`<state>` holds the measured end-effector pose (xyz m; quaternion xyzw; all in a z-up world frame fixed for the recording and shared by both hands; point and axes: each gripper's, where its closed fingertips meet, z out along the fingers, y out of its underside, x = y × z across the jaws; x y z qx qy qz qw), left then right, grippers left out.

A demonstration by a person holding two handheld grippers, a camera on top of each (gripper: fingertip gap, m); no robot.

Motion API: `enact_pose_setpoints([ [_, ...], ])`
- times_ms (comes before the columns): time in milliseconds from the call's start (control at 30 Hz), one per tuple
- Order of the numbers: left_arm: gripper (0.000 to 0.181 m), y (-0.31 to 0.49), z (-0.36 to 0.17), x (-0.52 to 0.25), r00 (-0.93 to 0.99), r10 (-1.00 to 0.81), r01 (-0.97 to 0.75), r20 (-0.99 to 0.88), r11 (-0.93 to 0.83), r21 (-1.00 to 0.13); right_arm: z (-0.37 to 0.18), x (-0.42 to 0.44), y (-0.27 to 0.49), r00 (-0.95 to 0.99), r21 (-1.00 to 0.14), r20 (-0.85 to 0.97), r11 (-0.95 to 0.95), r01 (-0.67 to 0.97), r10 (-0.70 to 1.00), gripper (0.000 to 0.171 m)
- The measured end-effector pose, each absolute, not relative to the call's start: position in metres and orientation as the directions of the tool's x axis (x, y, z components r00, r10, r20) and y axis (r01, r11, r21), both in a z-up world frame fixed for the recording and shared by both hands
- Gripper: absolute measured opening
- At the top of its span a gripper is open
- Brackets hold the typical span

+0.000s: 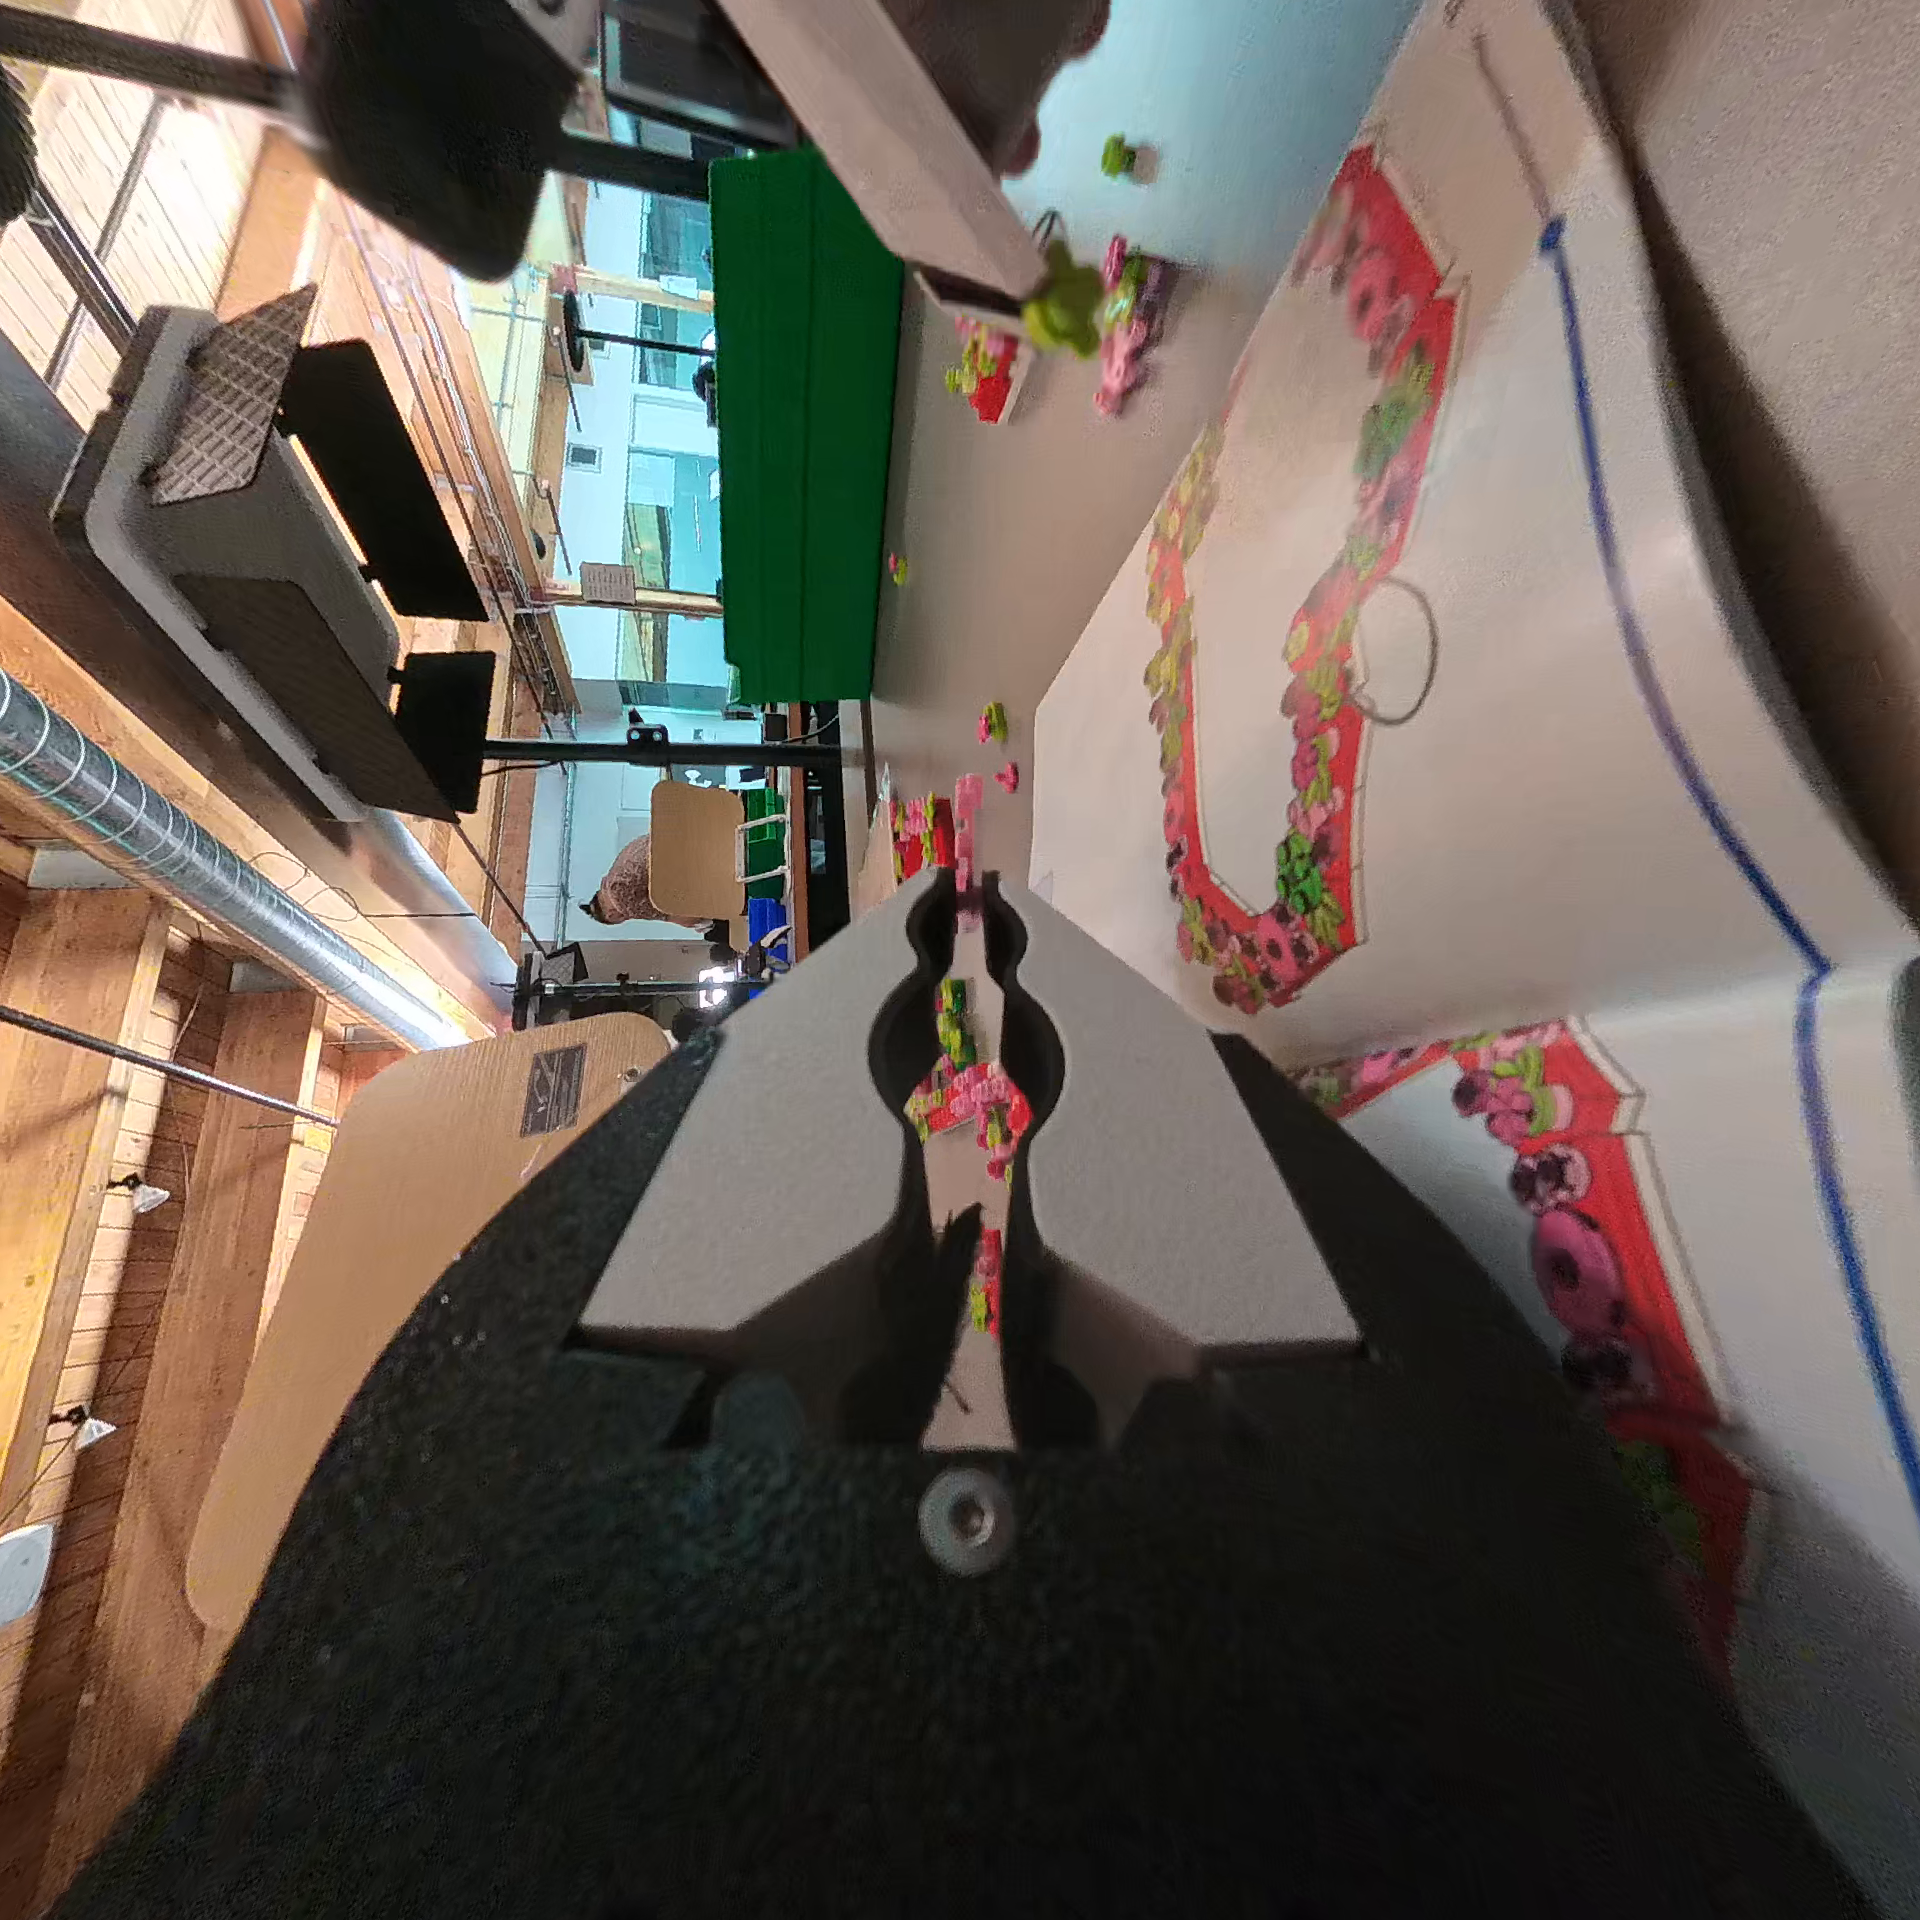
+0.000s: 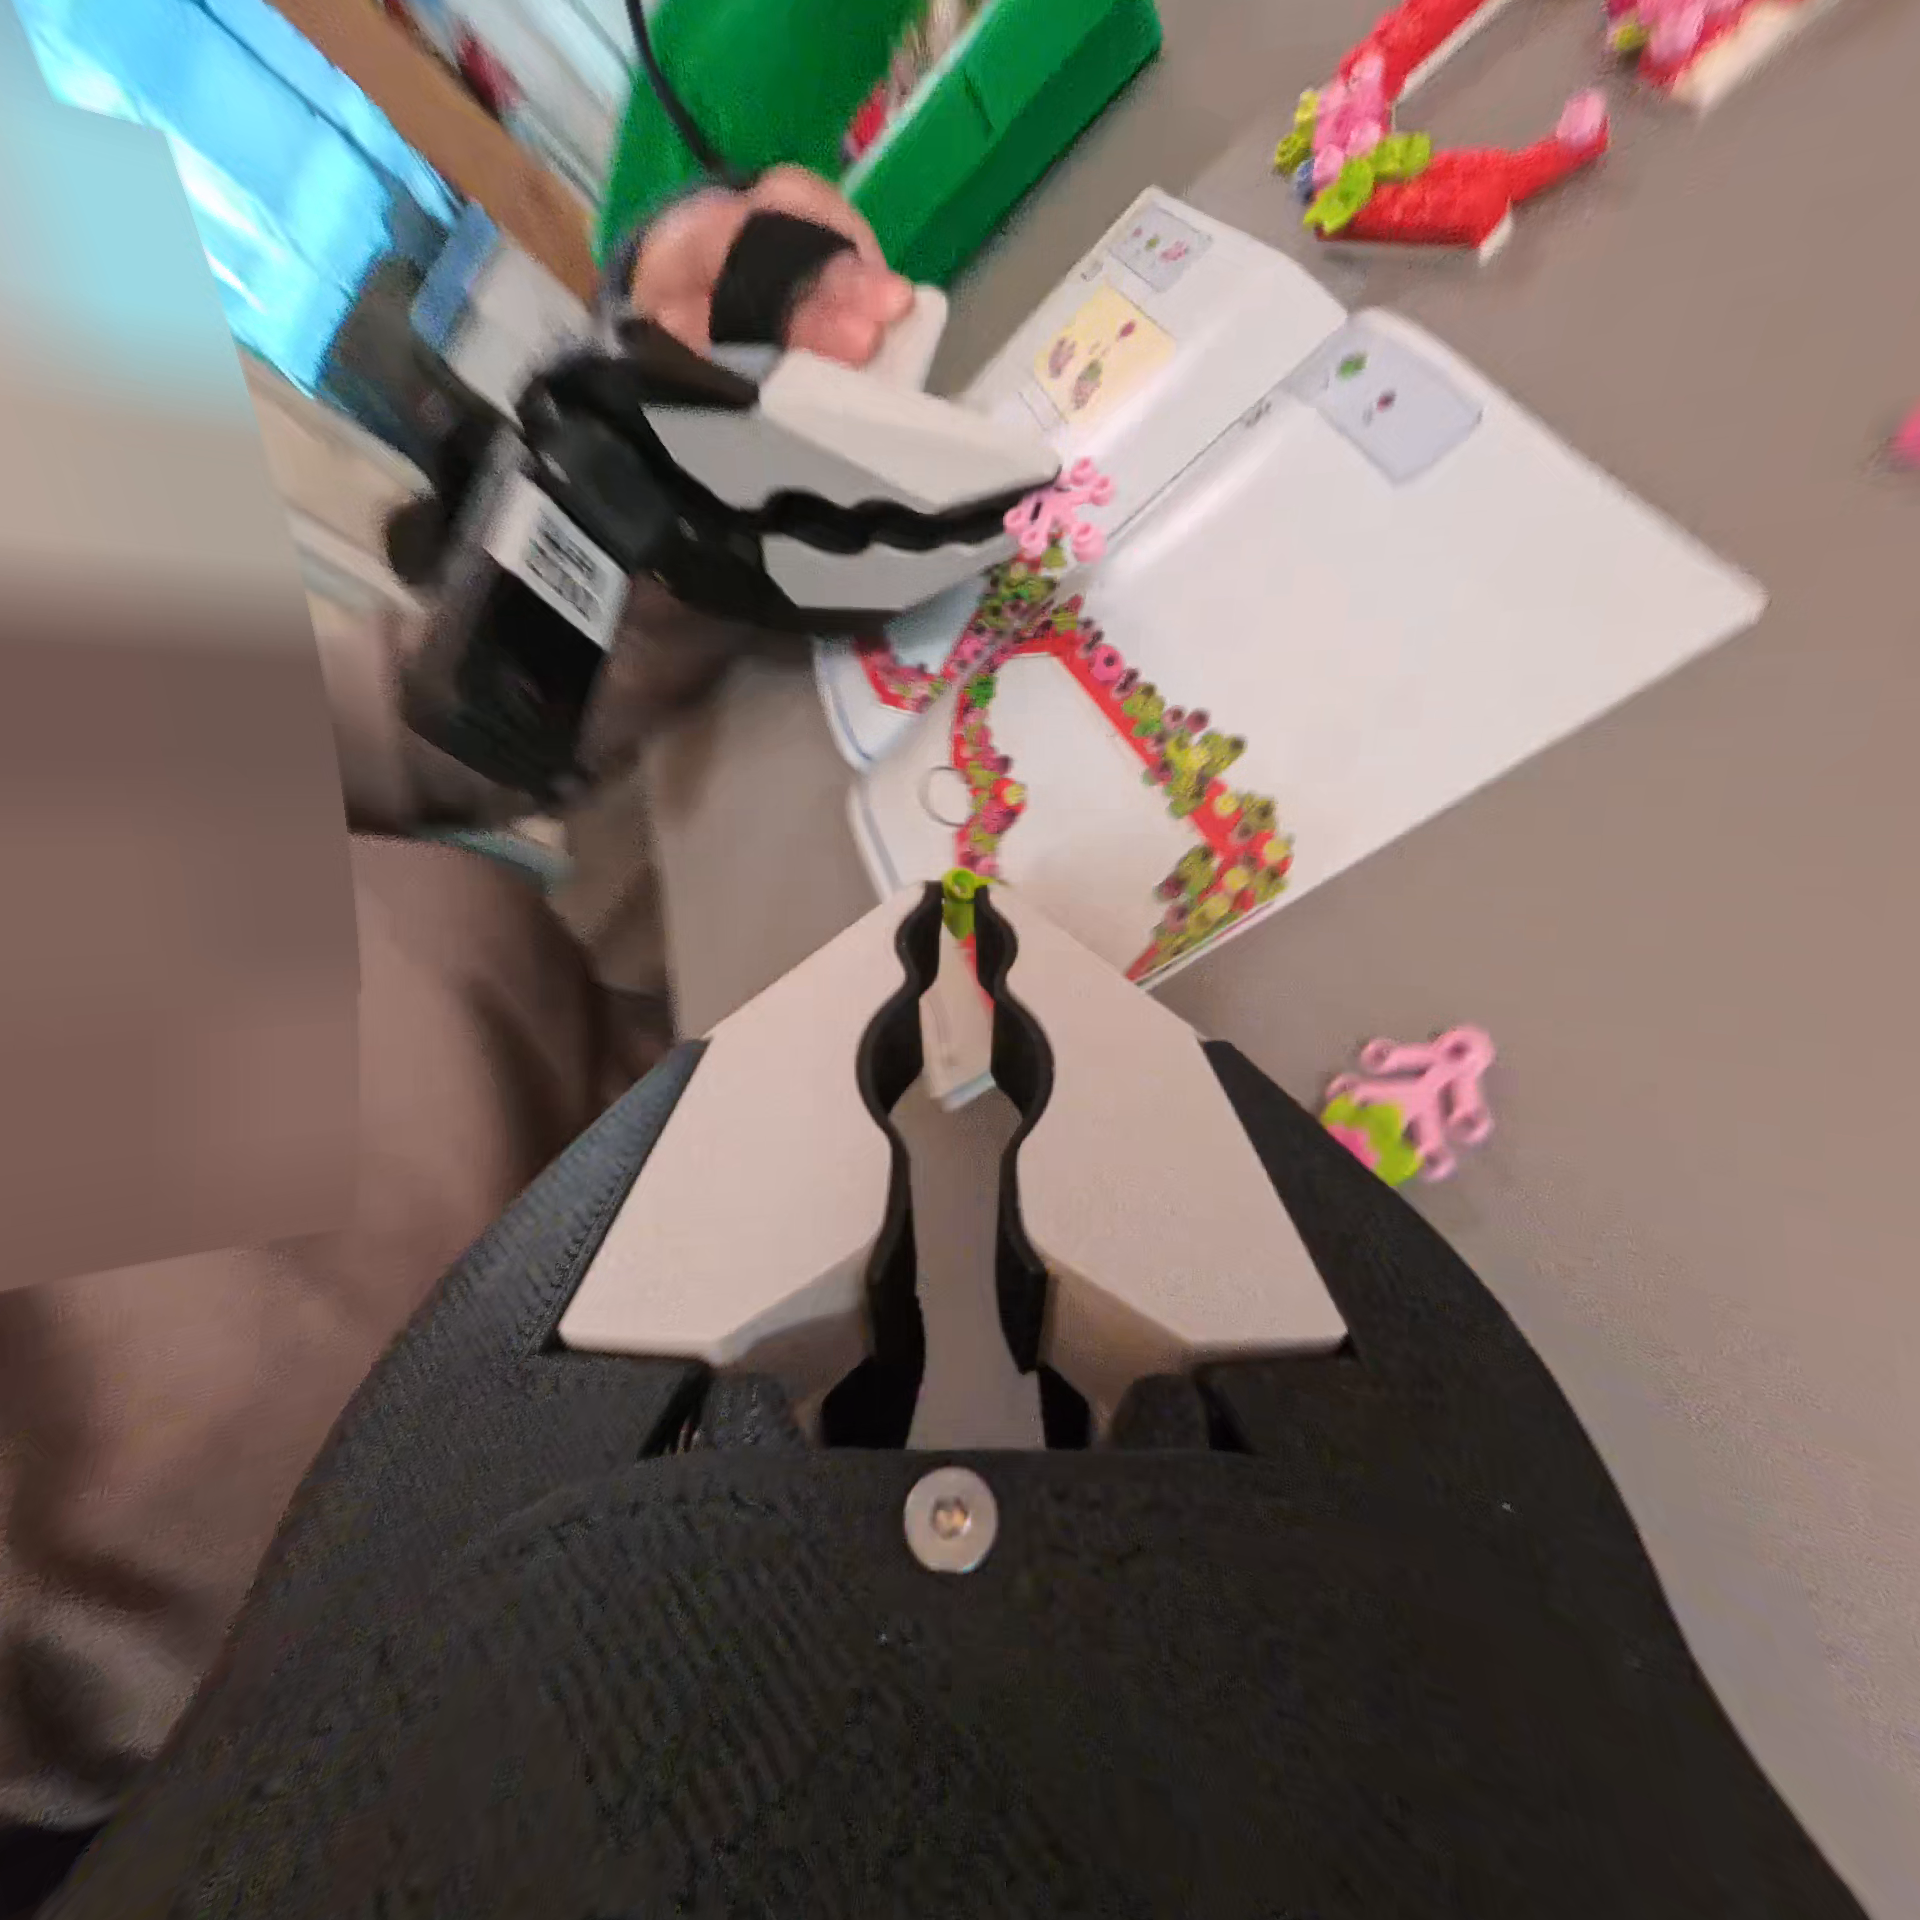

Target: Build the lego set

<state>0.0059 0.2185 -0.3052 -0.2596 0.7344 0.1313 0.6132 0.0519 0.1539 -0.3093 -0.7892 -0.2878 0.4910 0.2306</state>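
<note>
A pale pink branching plastic lego piece [image 2: 1062, 511] is clamped in the left hand-held gripper [image 1: 968, 885] above the open white instruction booklet [image 2: 1403, 582]; a small lime-green lego piece [image 2: 960, 896] is pinched in the right hand-held gripper [image 2: 961, 906]; red flowered lego assemblies [image 2: 1444, 182] lie on the grey desk [image 2: 1558, 1039]; contents of the green plastic bin [image 2: 935, 94] cannot be determined.

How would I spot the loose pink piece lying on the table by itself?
Start at the open instruction booklet on the grey table. Just off its near corner, beside the right gripper, lies a pink branching piece. Unlike the pink piece held by the left gripper, it rests on the table with a lime-green bit attached.

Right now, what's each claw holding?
Left claw: closed on a pink flower piece.
Right claw: closed on a lime green piece.
</note>
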Motion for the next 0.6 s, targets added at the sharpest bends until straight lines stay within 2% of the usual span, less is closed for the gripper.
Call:
enact_pose_setpoints([
  [67,0.003,0.214,-0.306,0.009,-0.124,-0.216,-0.530,-0.969,0.840,-0.119,-0.308,0.061,0.144,0.332,-0.550,-0.753,-0.820,0.157,0.568,0.004],
  [267,0.003,0.202,-0.309,0.016,-0.151,-0.206,-0.498,-0.967,0.860,-0.106,-0.342,0.094,0.134,0.496,-0.421,-0.754,-0.896,0.139,0.431,0.004],
  [433,0.003,0.196,-0.313,0.018,-0.169,-0.225,-0.485,-0.960,0.866,-0.118,-0.345,0.109,0.141,0.561,-0.404,-0.735,-0.910,0.090,0.381,0.005],
  [600,0.003,0.191,-0.317,0.021,-0.191,-0.232,-0.473,-0.954,0.873,-0.118,-0.347,0.126,0.147,0.672,-0.470,-0.619,-0.877,0.098,0.407,0.008],
])
